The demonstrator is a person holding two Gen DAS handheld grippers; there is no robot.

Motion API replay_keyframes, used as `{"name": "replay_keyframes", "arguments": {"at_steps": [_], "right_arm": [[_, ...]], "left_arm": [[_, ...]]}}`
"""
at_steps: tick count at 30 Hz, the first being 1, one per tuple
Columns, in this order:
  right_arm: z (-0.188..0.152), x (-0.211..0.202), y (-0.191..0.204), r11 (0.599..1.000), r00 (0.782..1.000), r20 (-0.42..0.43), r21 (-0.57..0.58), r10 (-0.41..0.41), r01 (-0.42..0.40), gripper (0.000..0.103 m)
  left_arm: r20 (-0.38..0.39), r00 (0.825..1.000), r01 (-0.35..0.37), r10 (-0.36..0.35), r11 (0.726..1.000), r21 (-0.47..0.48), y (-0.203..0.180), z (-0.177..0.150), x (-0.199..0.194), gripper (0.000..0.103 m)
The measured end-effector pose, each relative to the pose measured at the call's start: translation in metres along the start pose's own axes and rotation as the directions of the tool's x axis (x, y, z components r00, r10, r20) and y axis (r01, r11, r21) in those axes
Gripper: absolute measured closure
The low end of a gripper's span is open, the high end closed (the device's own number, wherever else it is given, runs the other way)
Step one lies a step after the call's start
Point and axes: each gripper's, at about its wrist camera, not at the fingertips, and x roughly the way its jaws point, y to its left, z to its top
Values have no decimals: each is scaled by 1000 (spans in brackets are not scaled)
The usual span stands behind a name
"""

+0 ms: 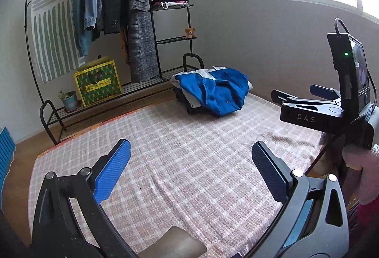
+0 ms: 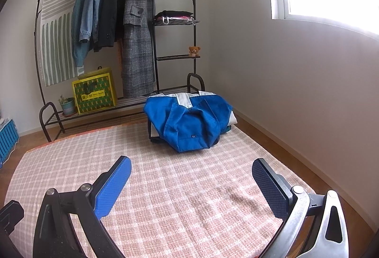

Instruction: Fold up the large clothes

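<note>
Both spread wide, holding nothing: left gripper [image 1: 190,169] and right gripper [image 2: 190,183] above pink checked woven blanket [image 2: 180,198]. Farther off, near blanket's far edge: soft, floppy blue-and-white jacket [image 2: 189,123], atop clothes pile. Best pinched at shoulders.

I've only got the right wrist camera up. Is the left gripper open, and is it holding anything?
Observer: The left gripper is open with nothing between its fingers. It is above the checked mat, short of the blue jacket.
Operator: Anything close to it that I can't see?
Observer: A brown padded object sits at the mat's near edge, below that gripper. I can't tell what it is.
</note>
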Motion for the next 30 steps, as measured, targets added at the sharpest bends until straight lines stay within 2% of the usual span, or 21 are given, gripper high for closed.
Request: {"name": "replay_keyframes", "arguments": {"at_steps": [30], "right_arm": [[-2, 2, 1, 1000, 1000, -4, -13, -10, 10, 0]], "left_arm": [[7, 1000, -20, 20, 1000, -16, -4, 4, -8, 0]]}}
